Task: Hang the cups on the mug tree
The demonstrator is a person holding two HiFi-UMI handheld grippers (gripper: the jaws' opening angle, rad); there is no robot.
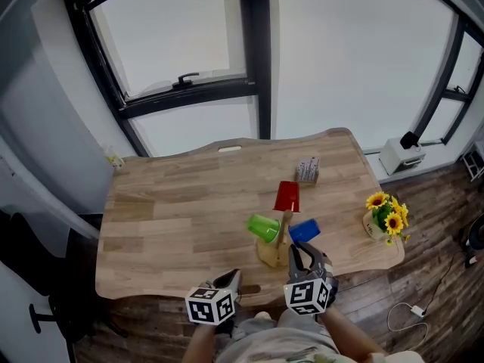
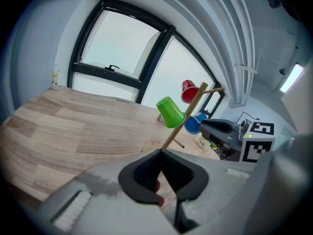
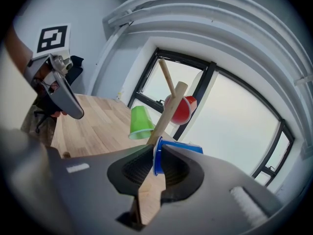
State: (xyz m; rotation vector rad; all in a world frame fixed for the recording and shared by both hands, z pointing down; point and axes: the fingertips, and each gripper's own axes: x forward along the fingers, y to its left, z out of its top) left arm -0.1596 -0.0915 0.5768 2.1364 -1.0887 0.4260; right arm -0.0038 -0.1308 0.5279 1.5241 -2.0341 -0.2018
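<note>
Right claw stands narrowly apart, its pads gripping the rim of the blue cup, held at the stem of the mug tree directly ahead. Green cup hangs ahead-left of this claw, and red cup hangs beyond it. Left claw, to its left over the table edge, is fully closed and empty.
</note>
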